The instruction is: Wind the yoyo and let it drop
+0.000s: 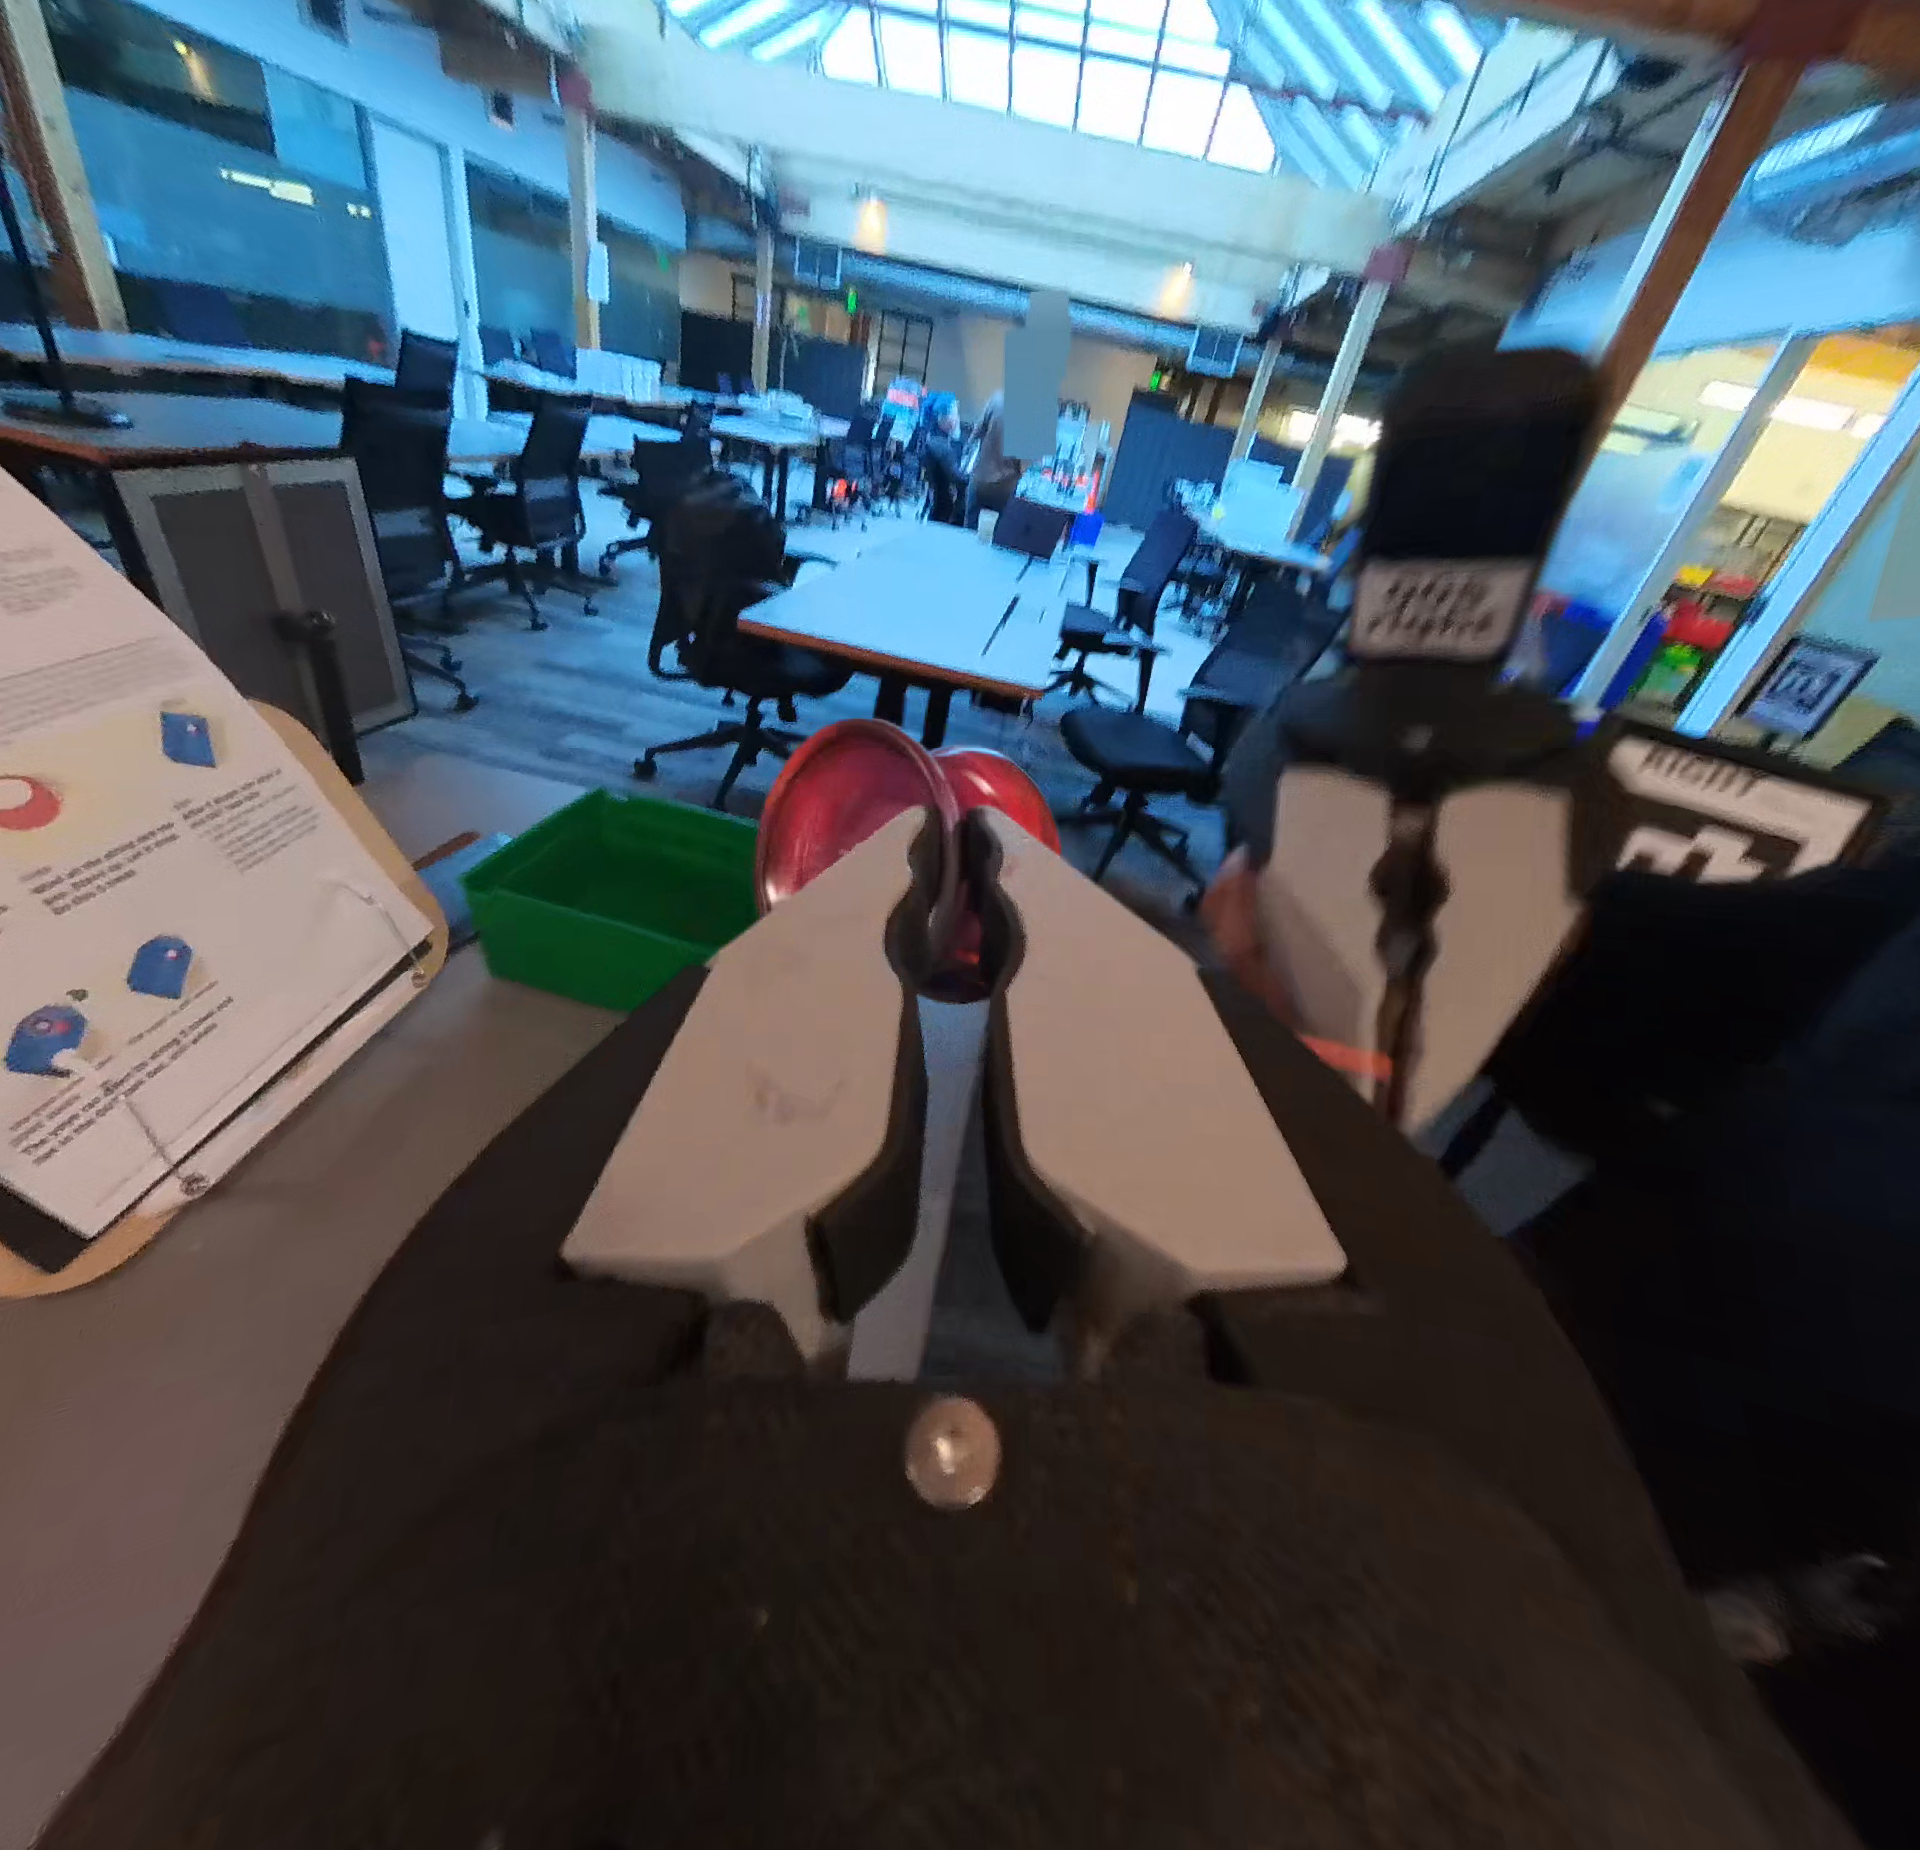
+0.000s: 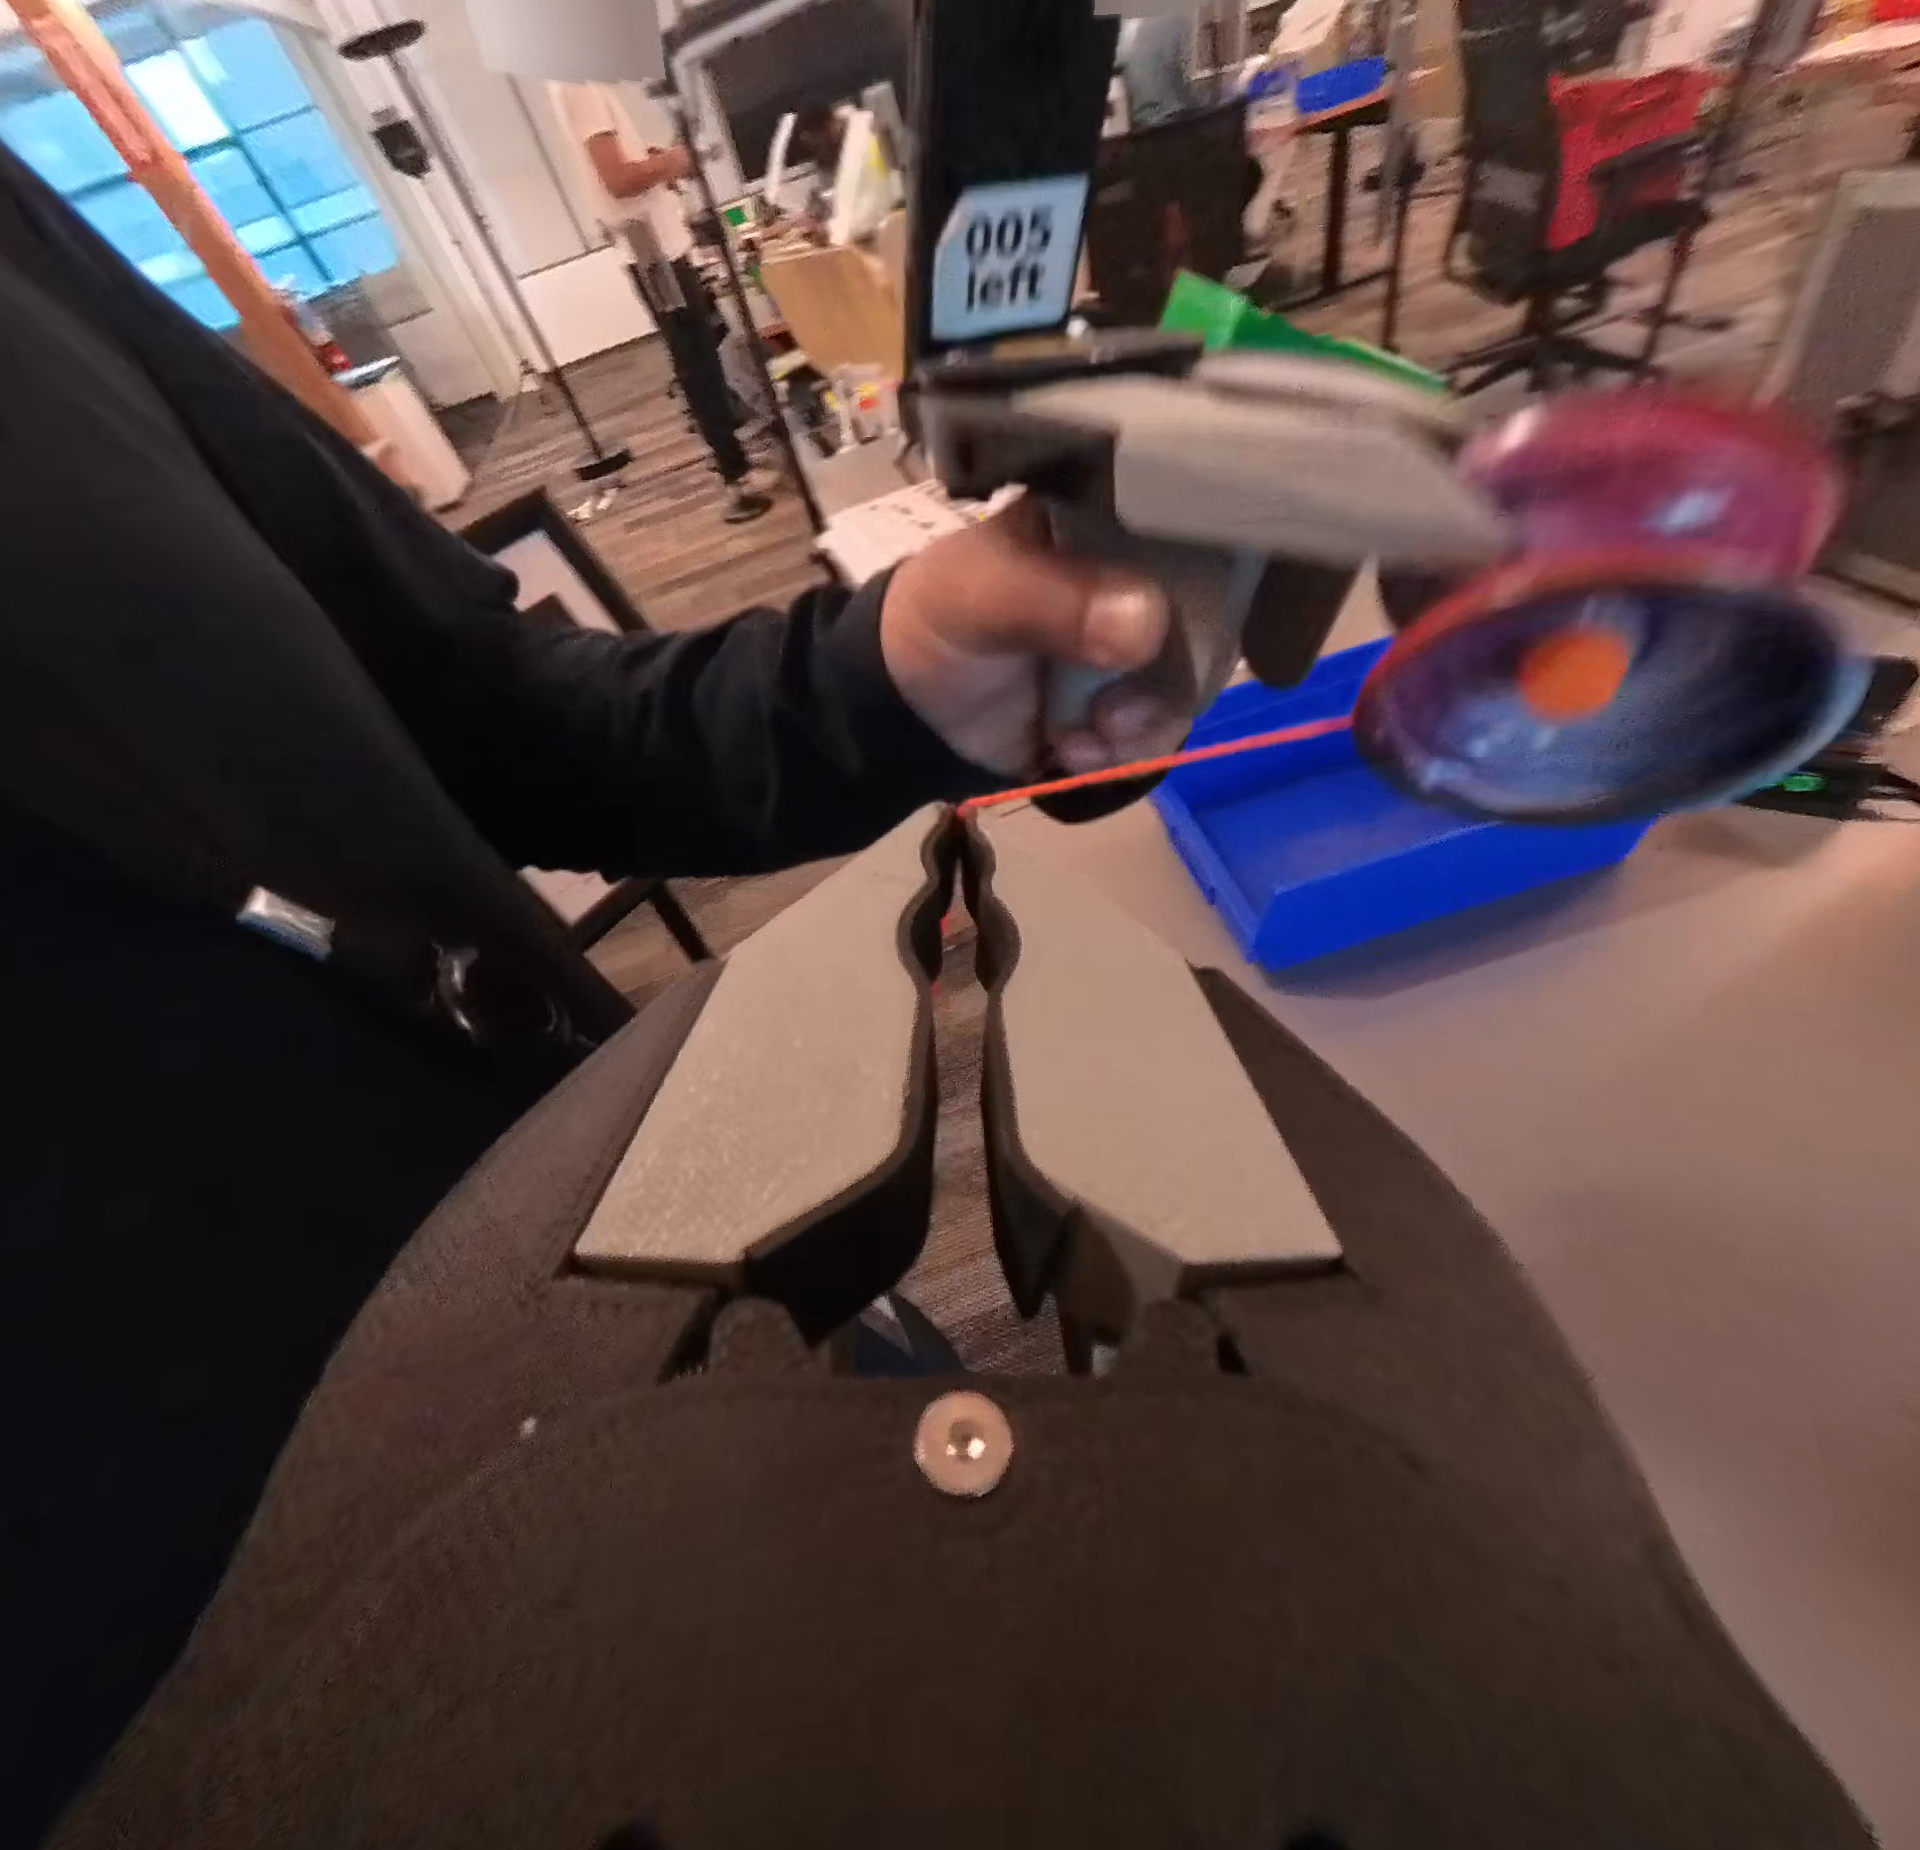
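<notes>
The winding step looks to be in hand: the left gripper is clenched on the rim of 1 half of the yoyo, holding it up in the air above the counter, while the right gripper is pinched tight on the orange string, which runs taut from its fingertips across to the yoyo's groove. The next move, as I judge it, calls for the right gripper to carry the string round the axle in loops, keeping it taut and inside the gap between the 2 halves, with the left gripper holding the body steady; only once the string is wound should the left gripper let go so the yoyo can fall on the line. Slack, or a loop slipping over the rim, would likely spoil the wind. The yoyo is a red, glossy, butterfly-shaped piece with 2 flared halves; seen from the right wrist its face shows a bluish sheen and an orange centre cap, though blur hides finer detail. A blue tray sits on the counter beneath it, and a green tray lies just beyond.
</notes>
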